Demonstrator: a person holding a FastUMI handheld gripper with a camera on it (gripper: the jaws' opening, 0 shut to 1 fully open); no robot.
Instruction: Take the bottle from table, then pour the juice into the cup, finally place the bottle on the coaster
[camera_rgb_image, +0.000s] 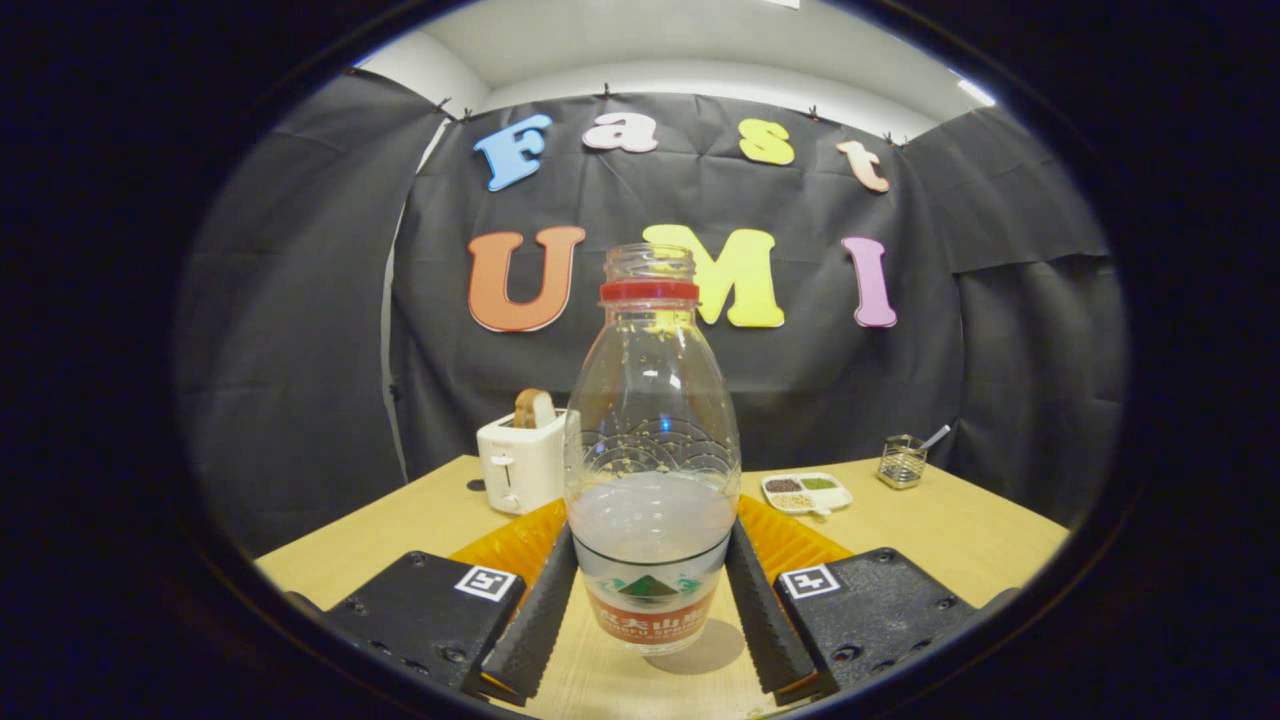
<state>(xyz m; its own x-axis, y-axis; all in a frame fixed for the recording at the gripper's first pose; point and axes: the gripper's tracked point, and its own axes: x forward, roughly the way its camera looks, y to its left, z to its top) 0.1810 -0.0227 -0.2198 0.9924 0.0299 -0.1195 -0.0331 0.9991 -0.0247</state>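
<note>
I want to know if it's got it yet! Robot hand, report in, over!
Gripper shut on bottle, both fingers pressing its sides. Bottle upright, uncapped, juice low. Orange coaster just behind it. Toaster beyond, not in the way.

Light comes from above, bright on the ceiling. The tabletop (960, 540) is evenly lit. The bottle (651, 470) shows small glare spots and throws a soft shadow. Edges curve strongly; focus is sharp.
</note>
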